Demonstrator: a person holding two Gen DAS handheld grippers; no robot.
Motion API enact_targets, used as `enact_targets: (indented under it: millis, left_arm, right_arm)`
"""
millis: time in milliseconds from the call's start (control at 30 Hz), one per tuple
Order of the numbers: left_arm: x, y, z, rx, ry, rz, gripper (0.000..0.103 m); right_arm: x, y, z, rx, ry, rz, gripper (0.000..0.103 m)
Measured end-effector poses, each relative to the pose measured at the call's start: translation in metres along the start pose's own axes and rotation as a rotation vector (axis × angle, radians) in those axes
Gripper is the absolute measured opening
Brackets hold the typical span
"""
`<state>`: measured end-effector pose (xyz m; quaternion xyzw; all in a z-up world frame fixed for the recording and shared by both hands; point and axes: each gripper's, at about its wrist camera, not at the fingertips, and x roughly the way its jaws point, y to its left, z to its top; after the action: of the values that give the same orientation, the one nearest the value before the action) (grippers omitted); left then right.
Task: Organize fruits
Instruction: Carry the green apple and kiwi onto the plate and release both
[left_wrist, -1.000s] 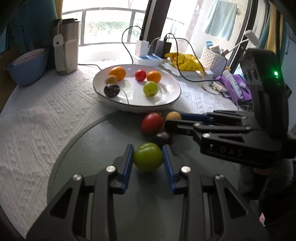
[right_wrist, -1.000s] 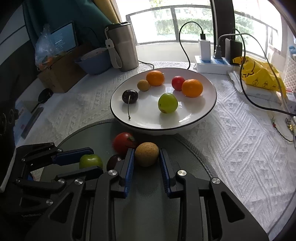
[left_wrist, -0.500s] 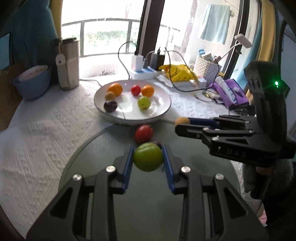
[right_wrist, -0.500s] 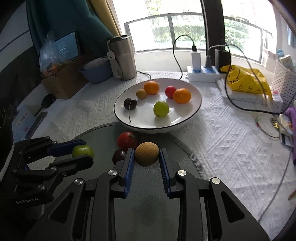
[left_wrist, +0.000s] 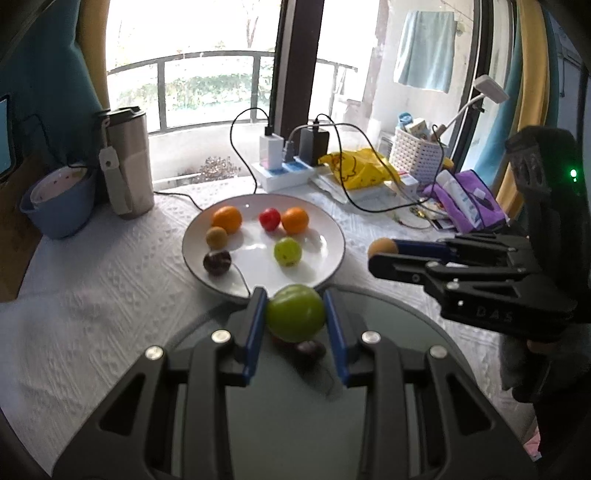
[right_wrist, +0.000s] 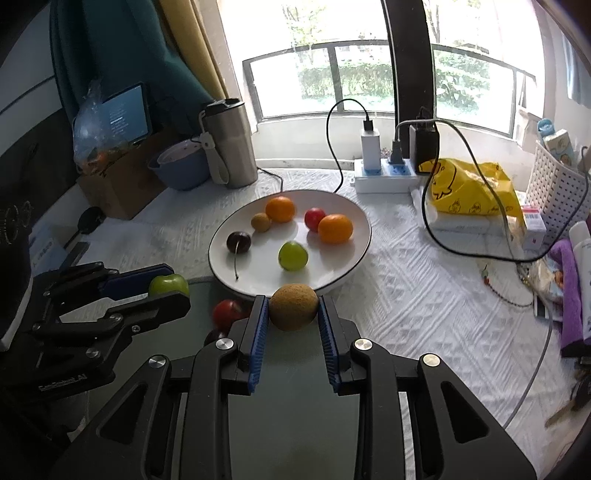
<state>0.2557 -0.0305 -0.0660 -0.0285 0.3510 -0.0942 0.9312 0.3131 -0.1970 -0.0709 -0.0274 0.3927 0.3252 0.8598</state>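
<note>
1. We have the left tongs (left_wrist: 295, 320) clamped on a green fruit (left_wrist: 295, 313), round, smooth and glossy, with a dimple on top. It hangs in the air in front of the near rim of the white plate (left_wrist: 334, 229).
2. Our right tongs (right_wrist: 293, 309) grip a brown fruit (right_wrist: 293, 307), round with a dull, rough skin, blue pads pressed to both its sides. It too hovers at the plate's near edge.
3. On the plate we see two oranges (right_wrist: 280, 209), a small red fruit (right_wrist: 314, 218), a small brown one (right_wrist: 260, 222), a dark cherry (right_wrist: 238, 242) with its stem trailing, and a pale green fruit (right_wrist: 292, 256).
4. Below the tongs, on the dark round glass of the desk (right_wrist: 295, 413), a red fruit (right_wrist: 227, 312) and a dark fruit (left_wrist: 310, 349) lie close together.
5. The plate sits on a white textured cloth (right_wrist: 406, 295).
</note>
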Motion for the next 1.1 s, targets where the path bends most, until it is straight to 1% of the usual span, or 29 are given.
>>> enact_targets:
  millis: [200,633,933,1100]
  left_arm:
    - [0.020,0.006,0.013,0.023,0.005,0.019,0.033]
    - [0.062,0.028,0.031,0.021,0.029,0.038,0.033]
    - [0.085,0.042,0.038,0.005,0.046,0.020,0.033]
    - [0.092,0.047,0.037,-0.023,0.064,-0.011,0.033]
  right_arm:
    - [0.014,-0.008,0.012,0.002,0.002,-0.002,0.029]
    - [0.050,-0.020,0.025,-0.001,0.027,-0.015,0.029]
    - [0.073,-0.023,0.029,0.002,0.051,-0.041,0.029]
    - [0.081,-0.020,0.029,-0.011,0.059,-0.048,0.029]
